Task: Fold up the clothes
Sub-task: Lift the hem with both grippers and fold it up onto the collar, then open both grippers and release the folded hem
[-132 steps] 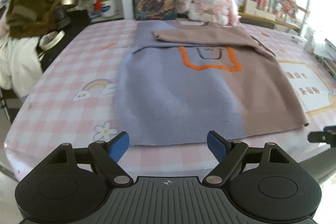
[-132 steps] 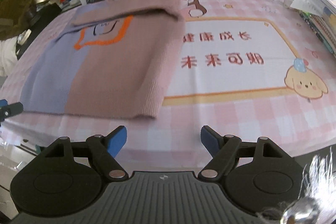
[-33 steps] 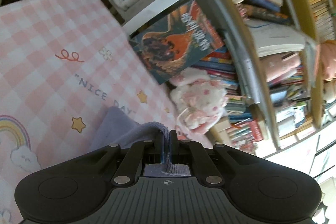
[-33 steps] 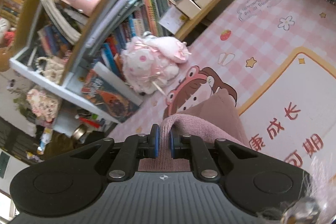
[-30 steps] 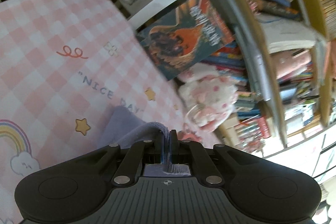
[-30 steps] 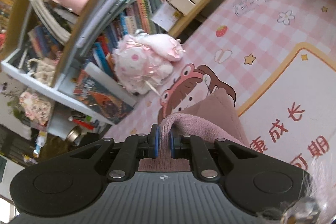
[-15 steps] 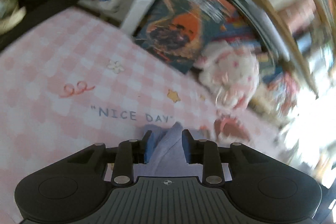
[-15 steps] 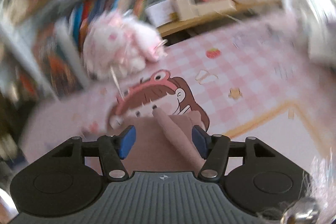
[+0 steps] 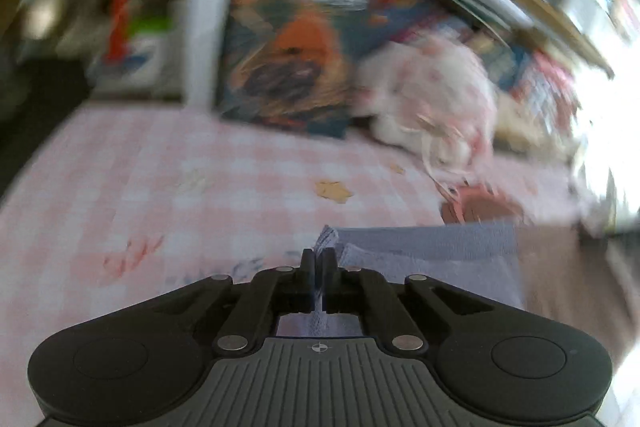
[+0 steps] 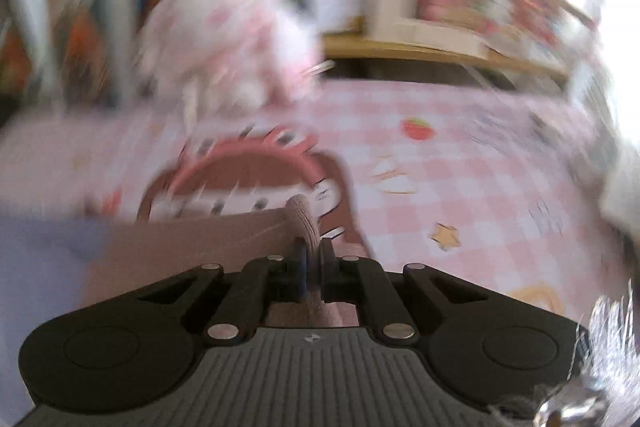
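Note:
The sweater is half lilac, half brown knit. In the left wrist view its lilac part (image 9: 424, 247) lies on the pink checked tablecloth (image 9: 168, 187), and my left gripper (image 9: 319, 263) is shut on its lilac corner. In the right wrist view the brown part (image 10: 192, 243) stretches left, and my right gripper (image 10: 313, 255) is shut on its brown corner, which sticks up between the fingers. Both views are blurred by motion.
A pink and white plush toy (image 9: 432, 95) sits at the back of the table, also in the right wrist view (image 10: 236, 39). A picture book (image 9: 296, 51) leans against the bookshelf. A cartoon girl print (image 10: 248, 179) is on the cloth.
Half a second ago both grippers stood partly open around the sweater's corners; now both are shut on them. Both cameras have tilted toward the table's far edge.

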